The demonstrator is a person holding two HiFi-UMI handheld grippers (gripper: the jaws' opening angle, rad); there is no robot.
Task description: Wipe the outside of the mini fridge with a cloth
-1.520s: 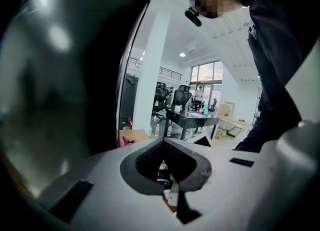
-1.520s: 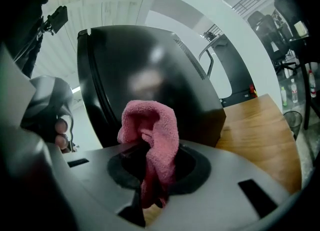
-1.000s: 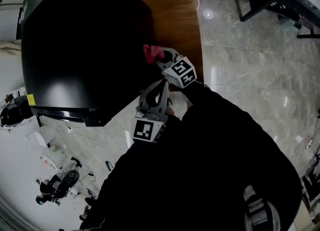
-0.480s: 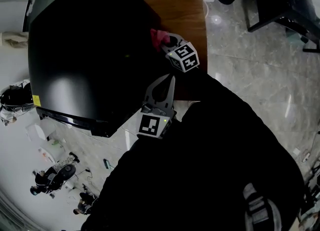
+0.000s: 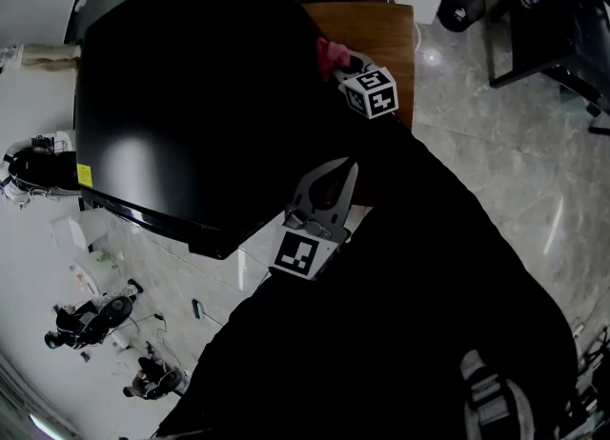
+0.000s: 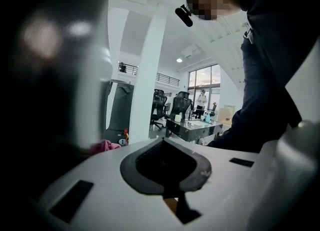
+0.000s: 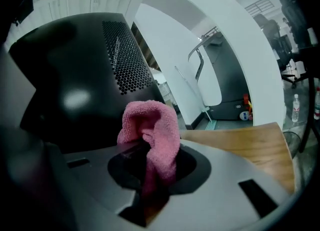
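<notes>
Tally: one mini fridge, black. One cloth, pink. One wooden table, far right. Two grippers: left gripper, right gripper.

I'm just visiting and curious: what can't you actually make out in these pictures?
1. Whether the pink cloth touches the mini fridge: in the head view, the right gripper and shadow hide the contact.
2. The fridge's right side: head view, black and shadowed.
3. The left gripper view's left part: a blurred dark shape near the lens.

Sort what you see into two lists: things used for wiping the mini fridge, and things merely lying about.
In the job: mini fridge, pink cloth, right tongs gripping the cloth.
Lying about: wooden table, office chairs, water bottle, left tongs shut and empty.
</notes>
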